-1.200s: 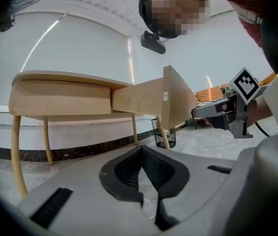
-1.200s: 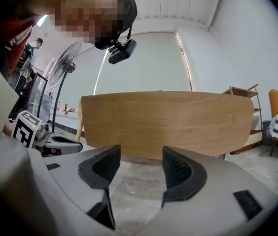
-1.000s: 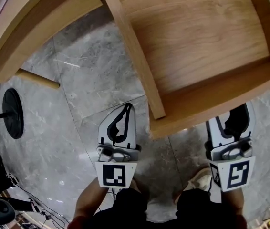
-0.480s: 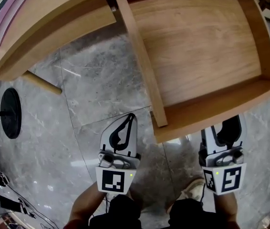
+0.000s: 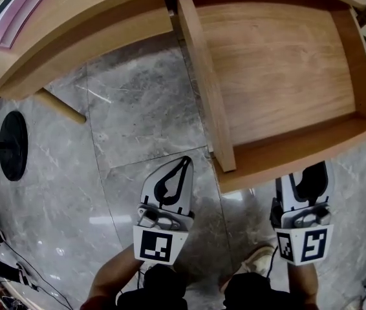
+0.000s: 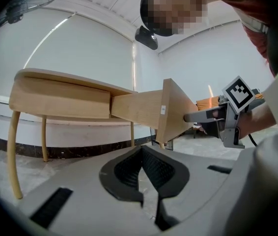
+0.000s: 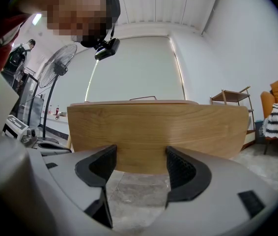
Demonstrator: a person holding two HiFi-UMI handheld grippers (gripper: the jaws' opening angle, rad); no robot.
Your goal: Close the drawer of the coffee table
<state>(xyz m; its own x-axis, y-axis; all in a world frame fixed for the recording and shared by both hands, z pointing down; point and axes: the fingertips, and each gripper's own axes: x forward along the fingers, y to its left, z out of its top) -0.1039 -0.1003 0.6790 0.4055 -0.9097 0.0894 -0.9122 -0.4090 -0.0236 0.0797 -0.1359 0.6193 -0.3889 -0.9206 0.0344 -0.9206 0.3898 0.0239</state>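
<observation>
Head view first: the coffee table (image 5: 73,18) runs along the far edge, and its drawer (image 5: 280,76) is pulled way out toward the near side, bare wood inside. The drawer front (image 5: 299,157) is the nearest part. The right gripper (image 5: 313,173) sits right up against that front, near its right end. The left gripper (image 5: 183,162) hangs over the grey marble floor (image 5: 138,128), just left of the drawer's near-left corner and not touching it. One table leg (image 5: 60,106) pokes out on the left, and there's a black round base (image 5: 13,146) further left on the floor.

Left gripper view: the fingers (image 6: 129,171) are pressed together at the tips with nothing in them. Past them you get the coffee table (image 6: 60,100) side-on, with the drawer (image 6: 139,109) sticking out to the right. The right gripper (image 6: 193,116) touches the drawer front (image 6: 176,112) from the right.

Right gripper view: the fingers (image 7: 183,168) are spread apart and not pinching anything. The drawer front (image 7: 153,132) fills the middle, and both fingertips look like they're up against its lower edge. A standing fan (image 7: 60,58) is off to the left behind it.
</observation>
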